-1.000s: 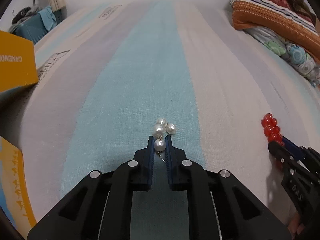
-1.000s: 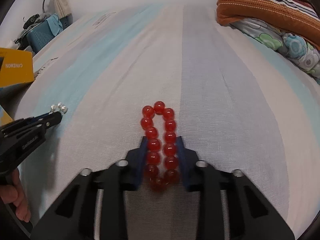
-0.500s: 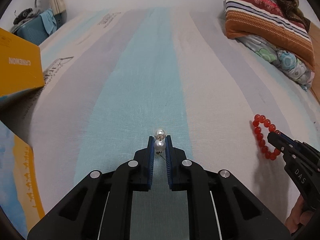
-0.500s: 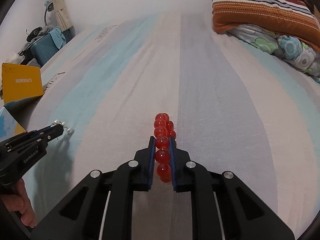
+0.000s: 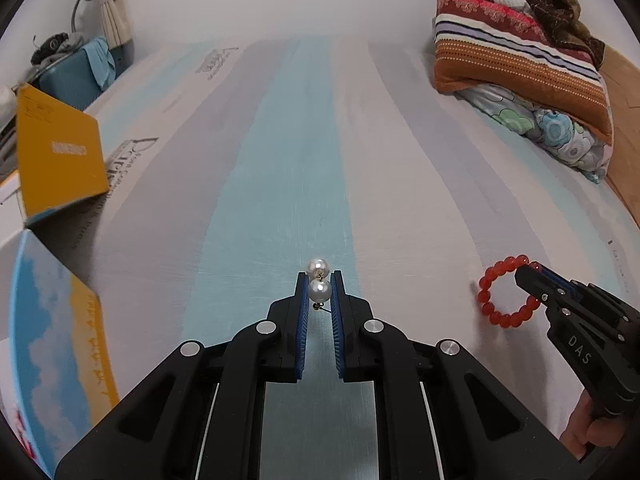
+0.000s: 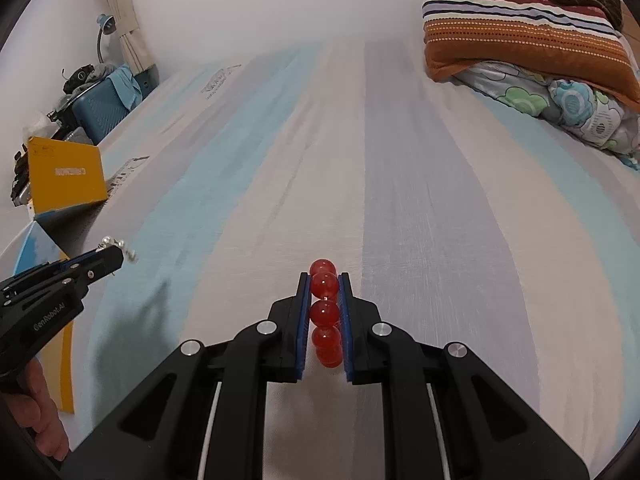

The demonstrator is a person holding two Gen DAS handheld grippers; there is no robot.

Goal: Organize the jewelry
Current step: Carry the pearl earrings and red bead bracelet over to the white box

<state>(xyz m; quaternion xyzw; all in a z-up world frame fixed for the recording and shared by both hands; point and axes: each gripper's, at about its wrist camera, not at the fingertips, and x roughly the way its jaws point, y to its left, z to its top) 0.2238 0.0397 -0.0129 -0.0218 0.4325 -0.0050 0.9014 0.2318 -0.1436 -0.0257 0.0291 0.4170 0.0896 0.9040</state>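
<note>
Left wrist view: my left gripper [image 5: 319, 286] has its fingers [image 5: 302, 308] pinched on a pearl earring [image 5: 319, 290], one pearl between the pads, another poking past the tips, lifted off the striped bed sheet [image 5: 280, 160]. Right wrist view: my right gripper [image 6: 325, 290] fingers have just closed narrow on the red bead bracelet [image 6: 325, 314], which hangs as a loop above the bed. Yellow box [image 5: 60, 160] at left, folded blankets [image 5: 516, 56] far right

"DAS" on right tool [image 5: 529, 276], "GenRobot.AI" on left tool [image 6: 116, 258].
</note>
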